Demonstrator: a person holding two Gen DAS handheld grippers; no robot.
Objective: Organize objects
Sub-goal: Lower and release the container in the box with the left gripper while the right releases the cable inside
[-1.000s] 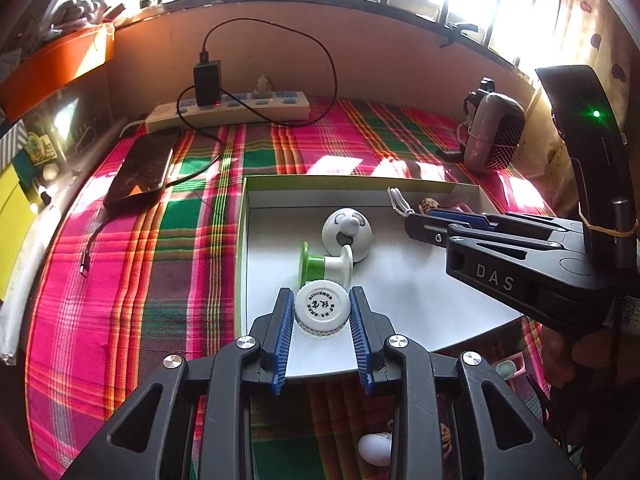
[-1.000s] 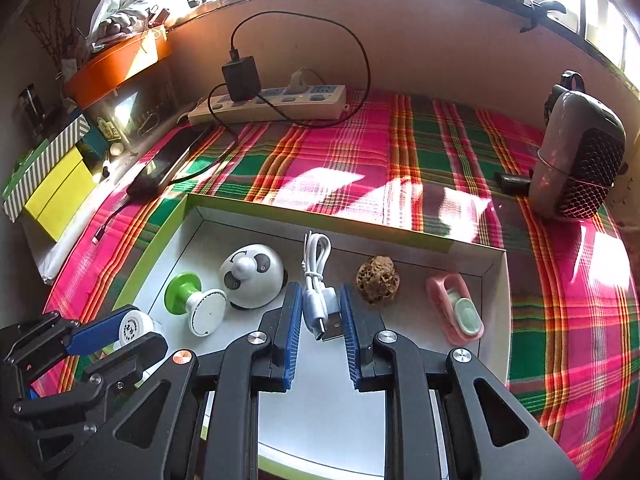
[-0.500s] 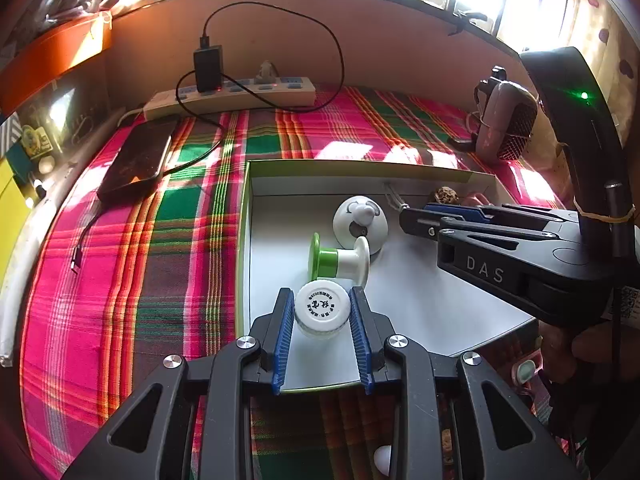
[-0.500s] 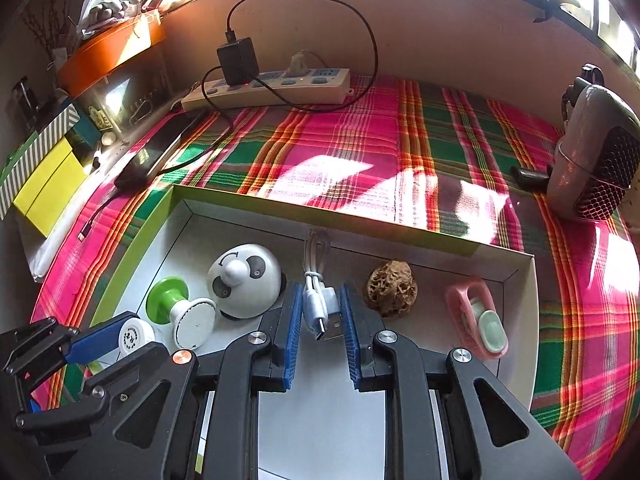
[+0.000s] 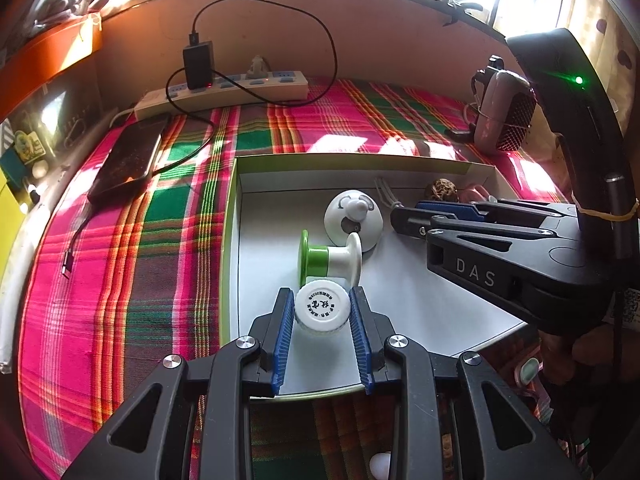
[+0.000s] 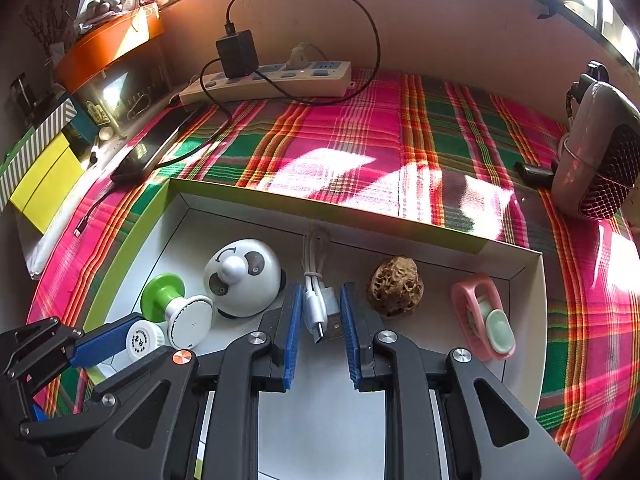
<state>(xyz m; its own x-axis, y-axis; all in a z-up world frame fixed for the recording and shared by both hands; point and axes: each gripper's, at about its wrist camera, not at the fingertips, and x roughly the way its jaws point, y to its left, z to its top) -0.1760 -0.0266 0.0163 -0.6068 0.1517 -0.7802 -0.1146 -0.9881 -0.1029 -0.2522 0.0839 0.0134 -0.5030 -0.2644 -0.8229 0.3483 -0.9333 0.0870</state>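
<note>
Step in hand: placing items into the white tray (image 6: 532, 280) with green rim; both claws sit low over its floor, each with a thing between its pads.
Left claw (image 5: 321, 312): clenched on a small white jar with a printed lid (image 5: 321, 307), held at the tray's 7 o'clock corner, just beside the green-and-white spool (image 5: 330, 258); whether the jar's base touches the floor I cannot tell.
Right claw (image 6: 320, 316): closed tight on the plug end of a bundled white USB cable (image 6: 316, 300), whose loop runs toward the far wall at 12 o'clock.
Already in the tray: the spool, a panda-faced white dome (image 6: 242, 276), a walnut-like shell (image 6: 396, 286) and a pink clip-shaped gadget (image 6: 482, 316), in a row from 9 to 3 o'clock.
Outside the tray: plaid cloth (image 6: 360, 136) over the table, a power strip (image 6: 268, 80) at 12 o'clock, a dark phone (image 5: 126, 160) at 10 o'clock.
Next move, my judgement: set jar and cable down flat, release the pads, lift straight up so neither spool nor dome is nudged.
Caution: the spool lies on its side and may roll.
</note>
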